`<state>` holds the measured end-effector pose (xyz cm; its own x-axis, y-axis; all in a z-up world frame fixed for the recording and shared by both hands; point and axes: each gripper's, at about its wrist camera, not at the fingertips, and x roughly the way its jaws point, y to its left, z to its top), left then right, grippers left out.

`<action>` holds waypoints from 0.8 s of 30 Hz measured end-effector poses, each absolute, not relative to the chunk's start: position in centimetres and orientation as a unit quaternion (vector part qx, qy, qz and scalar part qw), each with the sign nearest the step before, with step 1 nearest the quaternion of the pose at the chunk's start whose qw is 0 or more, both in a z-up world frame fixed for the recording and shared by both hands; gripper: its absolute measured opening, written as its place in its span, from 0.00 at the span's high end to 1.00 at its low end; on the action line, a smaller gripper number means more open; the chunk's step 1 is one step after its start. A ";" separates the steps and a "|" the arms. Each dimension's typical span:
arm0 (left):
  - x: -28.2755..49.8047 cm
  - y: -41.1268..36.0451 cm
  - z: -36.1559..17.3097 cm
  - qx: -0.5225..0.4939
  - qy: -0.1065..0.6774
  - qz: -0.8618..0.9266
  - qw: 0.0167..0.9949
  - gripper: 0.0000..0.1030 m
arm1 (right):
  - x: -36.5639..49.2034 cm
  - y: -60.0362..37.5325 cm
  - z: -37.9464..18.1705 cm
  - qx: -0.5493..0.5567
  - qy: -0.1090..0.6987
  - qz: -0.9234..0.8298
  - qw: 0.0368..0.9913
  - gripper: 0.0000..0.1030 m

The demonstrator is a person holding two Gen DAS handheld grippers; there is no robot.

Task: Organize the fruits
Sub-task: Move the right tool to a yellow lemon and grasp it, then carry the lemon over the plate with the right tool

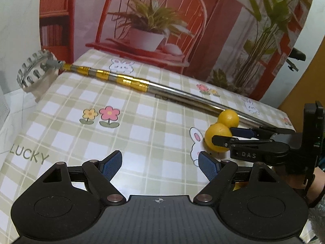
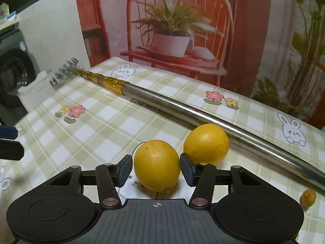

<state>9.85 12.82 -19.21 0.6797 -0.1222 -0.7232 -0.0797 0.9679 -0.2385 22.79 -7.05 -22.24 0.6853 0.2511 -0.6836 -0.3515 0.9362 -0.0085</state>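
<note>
The right gripper (image 2: 156,167) has its two fingers spread on either side of the near lemon (image 2: 156,165). The right pad looks to touch the fruit's skin, while a narrow gap shows at the left pad, so the claw brackets the lemon without being clenched on it. The lemon sits on the checked tablecloth (image 2: 113,134), its stem end turned toward the camera.

A second lemon (image 2: 206,144) lies just beyond and to the right, touching or almost touching the first, and rests against a long telescopic pole (image 2: 182,107). The pole runs diagonally from the near right to the far left, steel along most of its length, then gold-banded, and ends in a toothed metal ring (image 1: 33,69) that hangs past the far left edge of the table. A small orange fruit (image 2: 308,197) lies near the right edge, on the near side of the pole and well apart from the lemons.

The left gripper (image 1: 160,167) hovers over bare cloth to the left of the lemons, its blue pads (image 1: 110,166) wide apart and grasping nothing. From its view the right gripper reaches in from the right, its fingers flanking the near lemon.

Behind the table hangs a printed backdrop (image 1: 154,26) of a red chair and potted plant.
</note>
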 end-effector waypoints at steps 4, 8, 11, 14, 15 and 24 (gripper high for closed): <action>10.2 12.7 -19.8 -0.125 0.409 -0.014 0.904 0.18 | 23.6 -6.6 -23.0 -0.072 0.377 0.164 0.909 0.50; 10.3 12.4 -20.1 -0.123 0.412 -0.016 0.903 0.18 | 23.9 -6.4 -23.3 -0.082 0.388 0.164 0.903 0.51; 10.2 12.2 -20.1 -0.123 0.414 -0.019 0.902 0.18 | 23.8 -6.3 -23.3 -0.087 0.390 0.164 0.902 0.51; 10.2 11.9 -20.1 -0.116 0.416 -0.021 0.902 0.18 | 23.6 -6.4 -23.2 -0.086 0.393 0.164 0.901 0.51; 10.1 11.8 -20.1 -0.114 0.416 -0.021 0.902 0.18 | 23.4 -6.5 -23.1 -0.083 0.394 0.165 0.900 0.51; 9.7 10.9 -19.9 -0.099 0.420 -0.030 0.902 0.18 | 19.7 -8.3 -20.9 -0.050 0.373 0.166 0.911 0.52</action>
